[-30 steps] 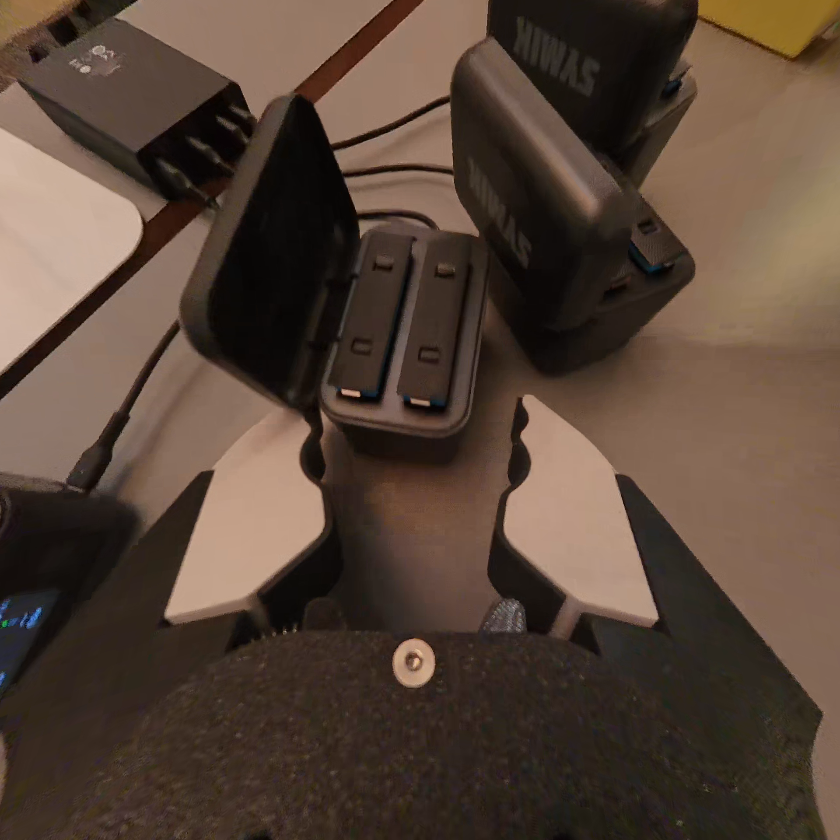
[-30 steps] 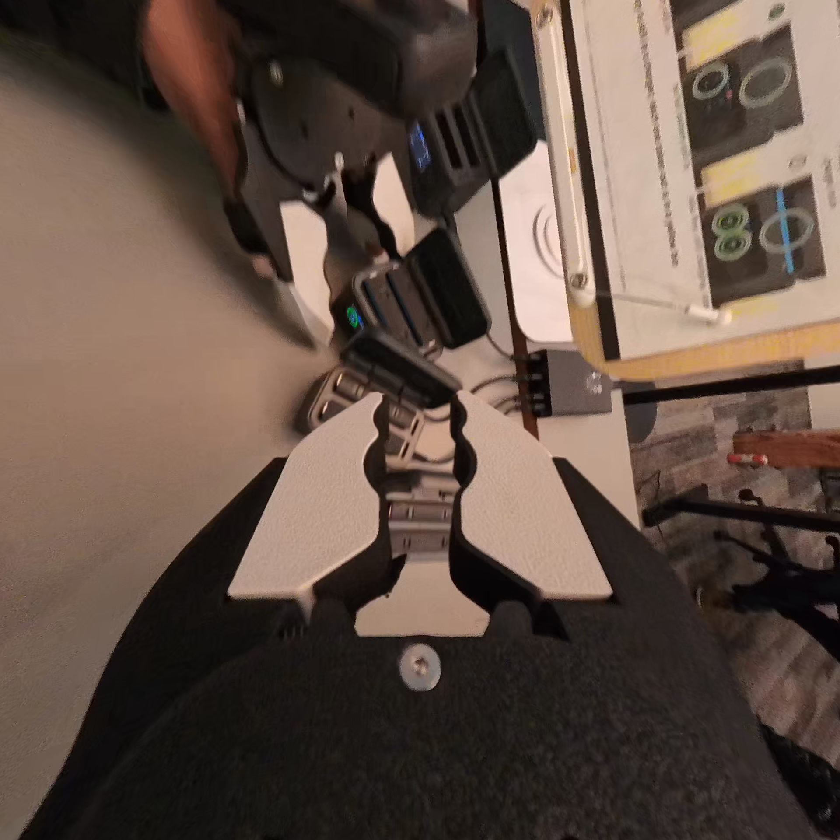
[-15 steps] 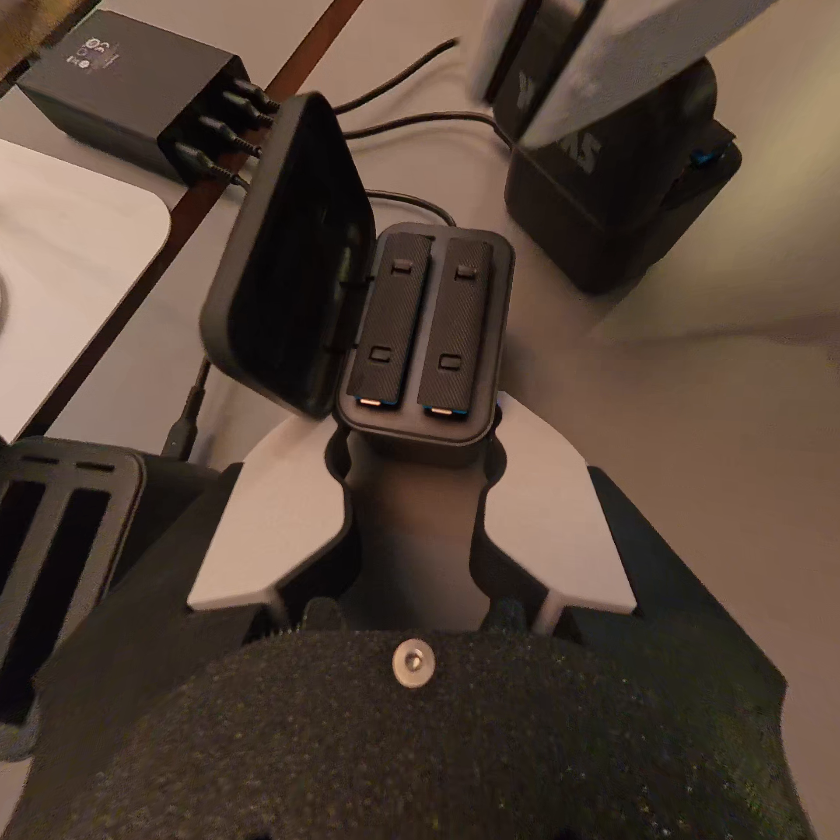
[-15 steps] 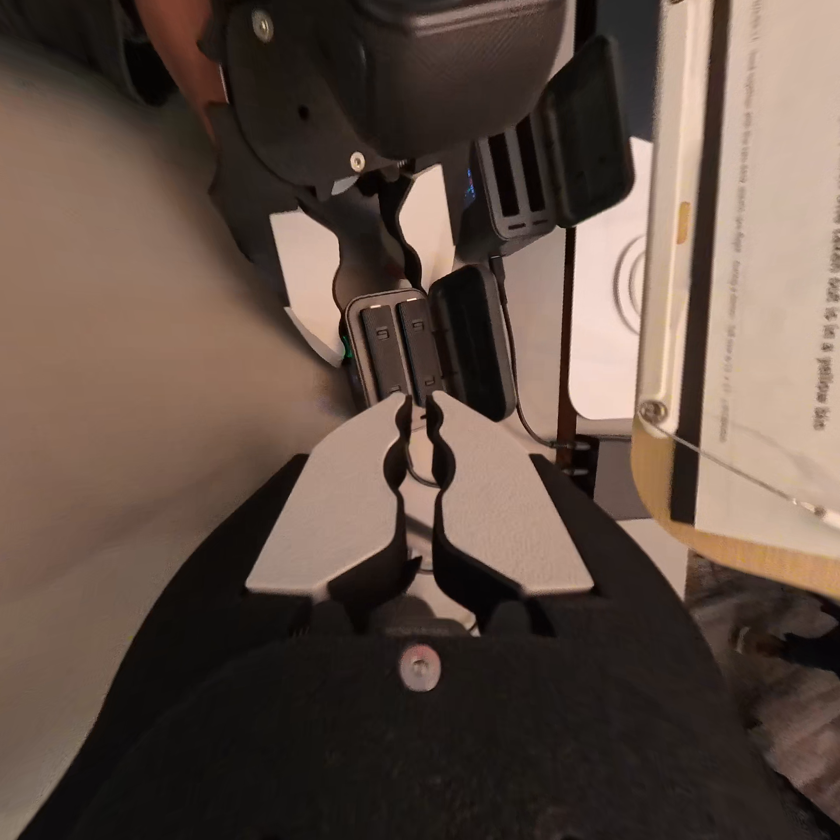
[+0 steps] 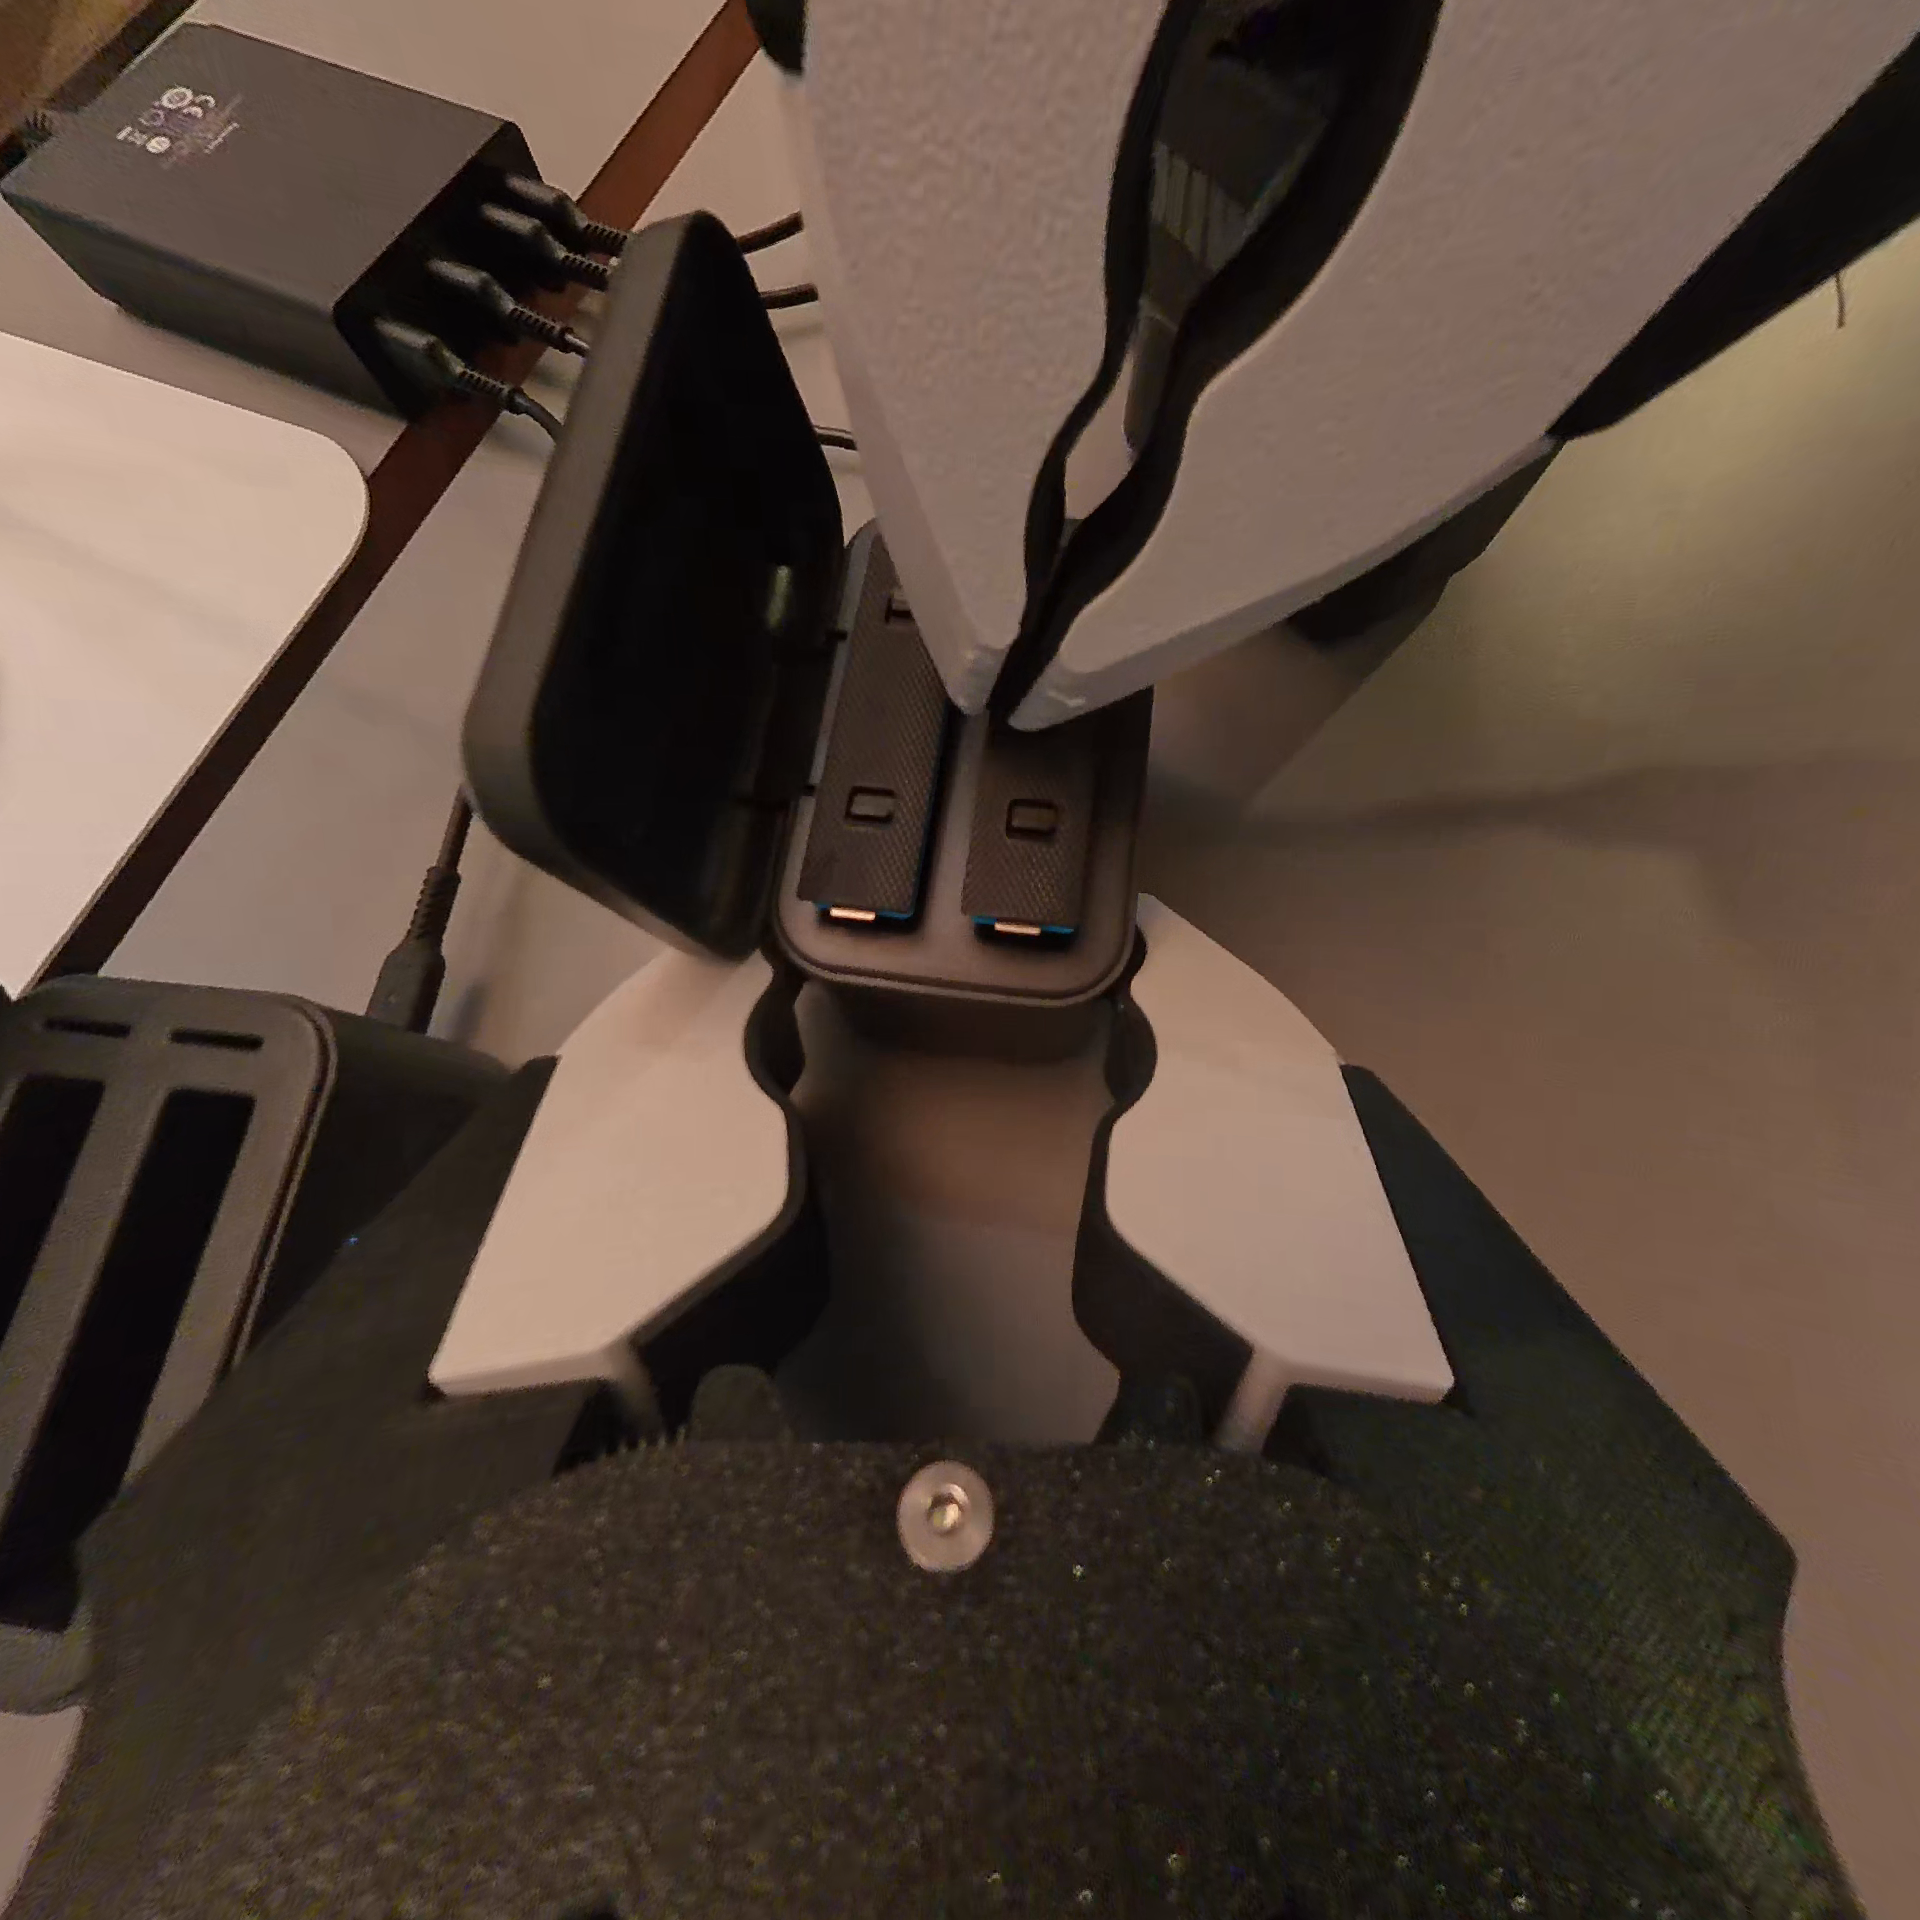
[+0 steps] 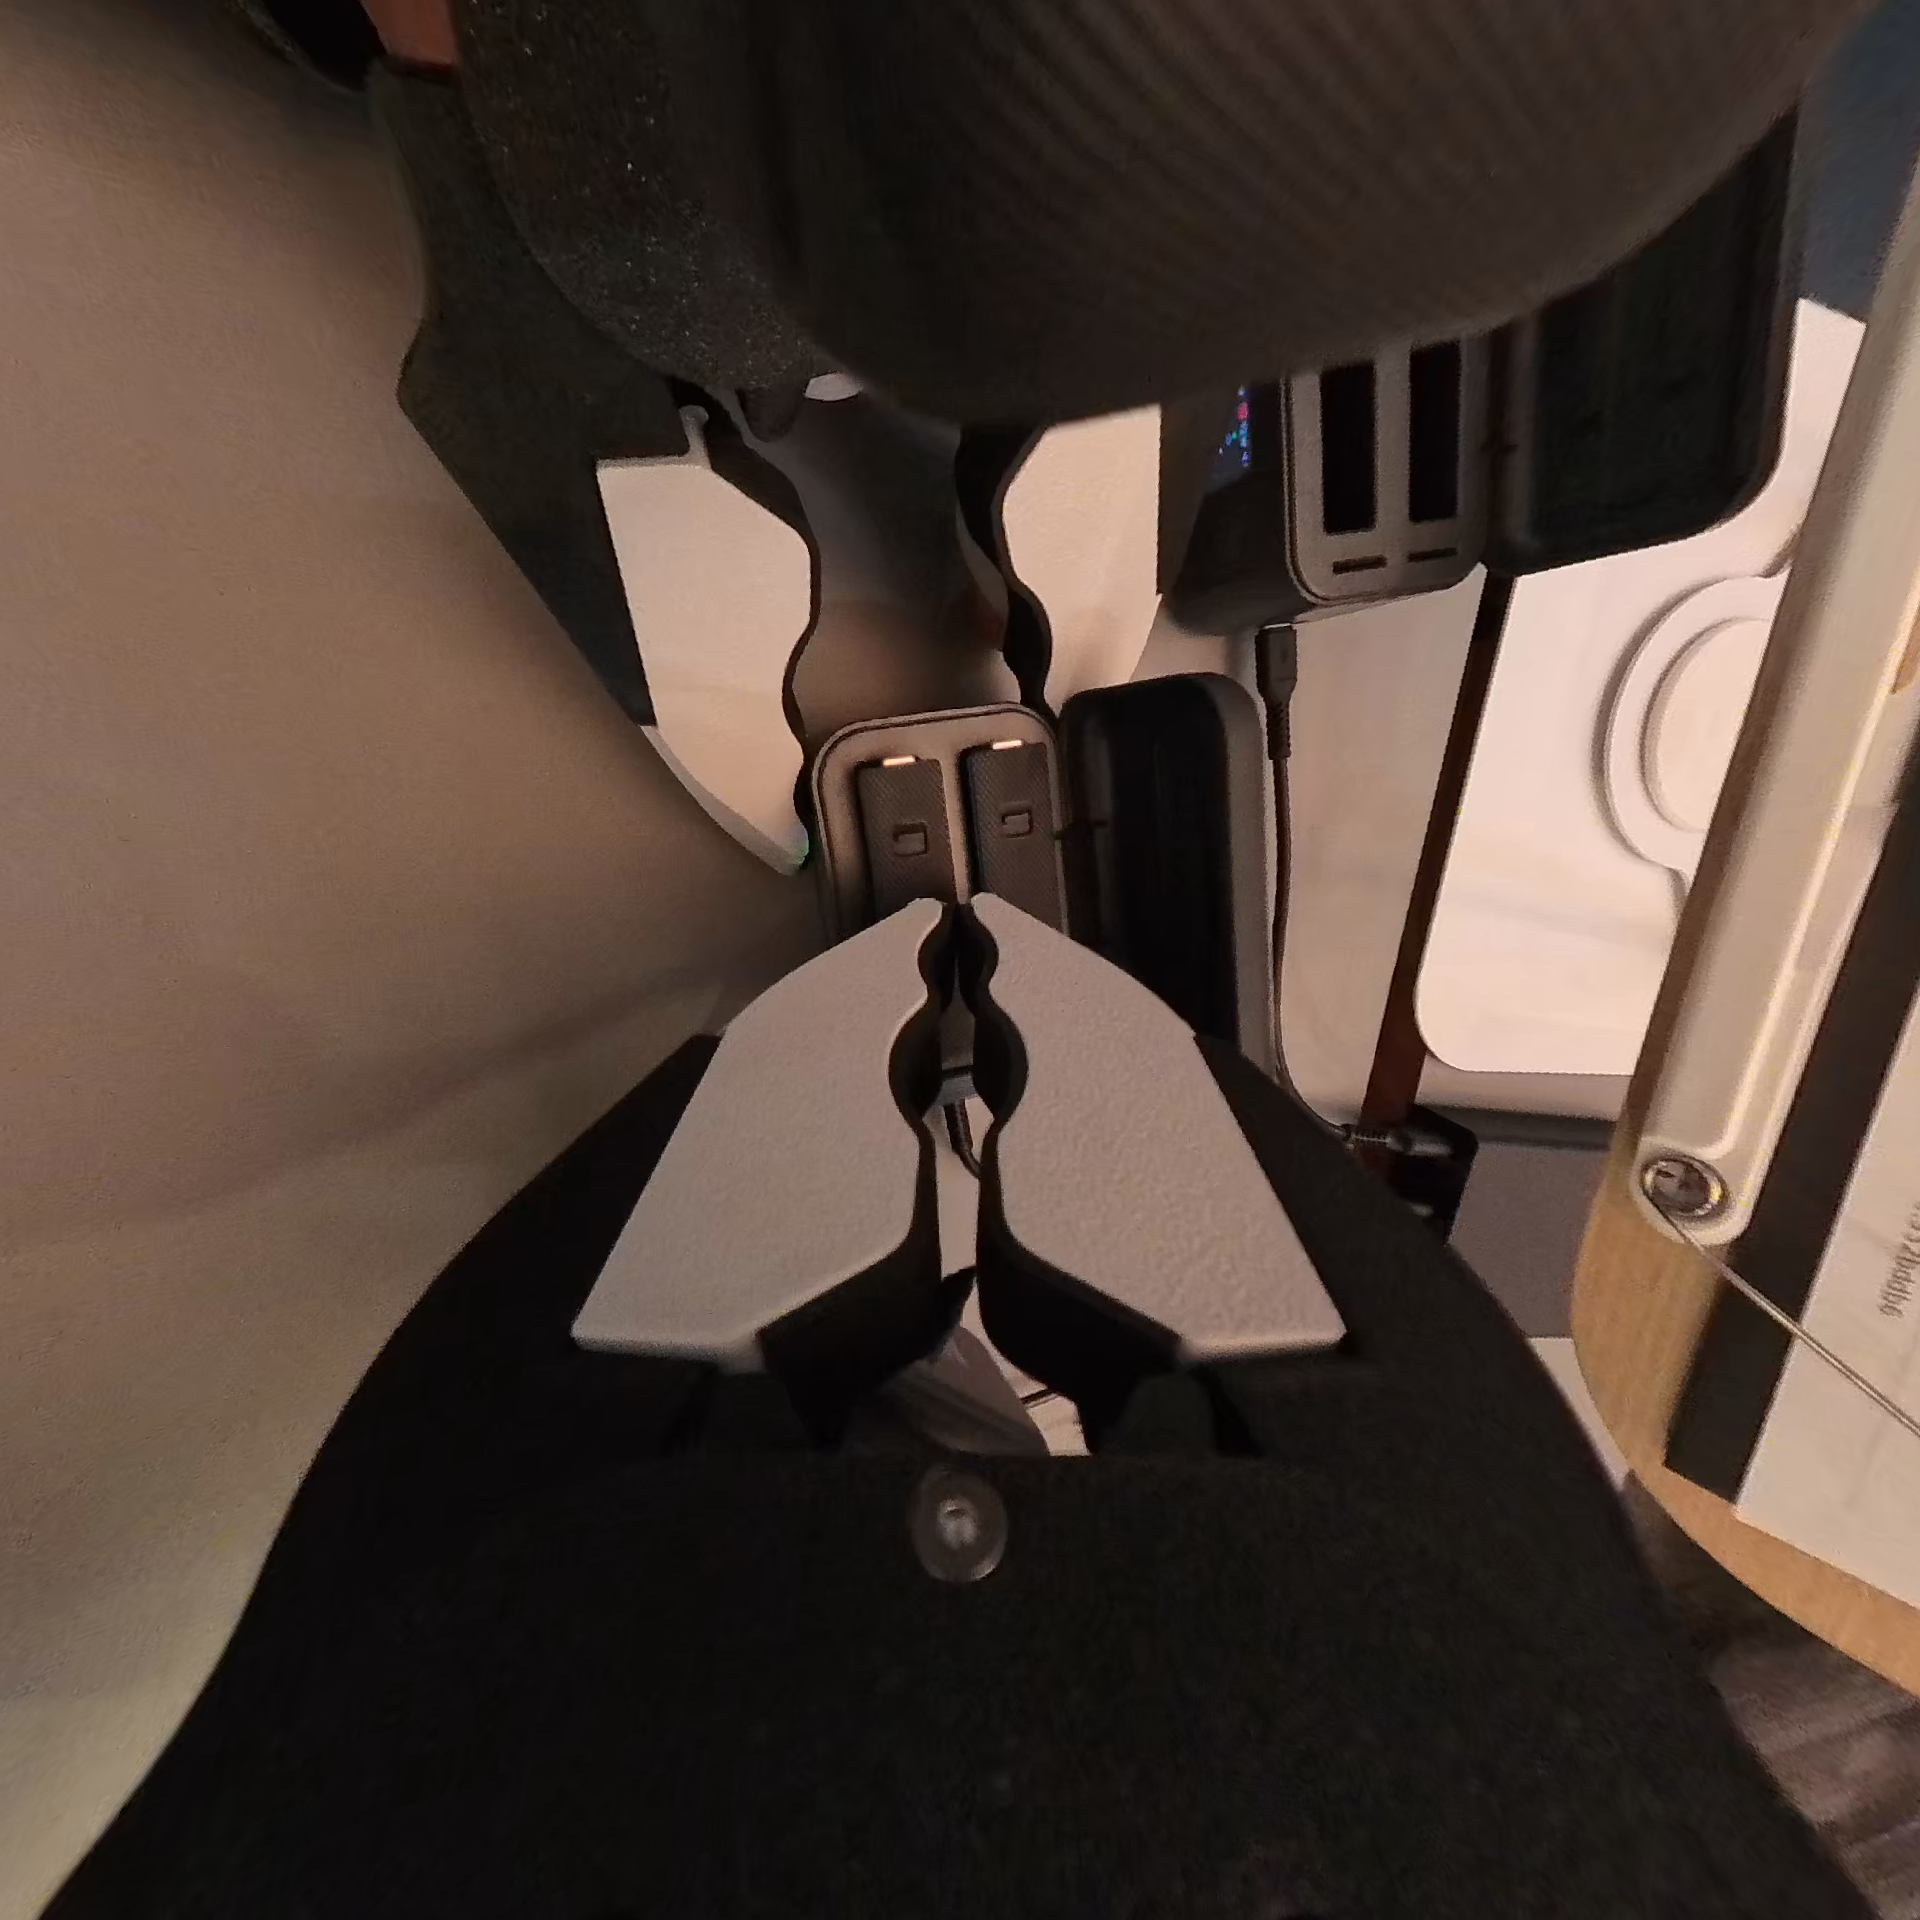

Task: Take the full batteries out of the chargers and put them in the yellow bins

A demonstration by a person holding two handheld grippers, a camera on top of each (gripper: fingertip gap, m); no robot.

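Observation:
A dark charger (image 5: 951, 977) stands with its lid (image 5: 665, 623) swung open to the left. Two black batteries sit in its slots, the left battery (image 5: 873, 790) and the right battery (image 5: 1039, 831). My left gripper (image 5: 951, 987) is shut on the charger, with one finger on each side of its base. My right gripper (image 5: 1003, 701) comes in from the far side. It is shut, and its tips rest on the batteries near the seam between them. In the right wrist view its tips (image 6: 956, 912) cover the near ends of both batteries (image 6: 899, 831). No yellow bin is in view.
A second charger (image 5: 156, 1195) with empty slots stands at the near left and also shows in the right wrist view (image 6: 1382, 488). A black power hub (image 5: 260, 187) with several cables lies at the far left, beside a white pad (image 5: 156, 571). A framed sheet on a board (image 6: 1766, 1039) stands at the right. Tip to tip, the grippers are about 5 centimeters apart. My left tips are roughly 20 centimeters from the black power hub (image 5: 260, 187).
My left gripper moved forward and closed on the charger's base. My right gripper swung in over the charger, narrowed to shut and came down onto the batteries.

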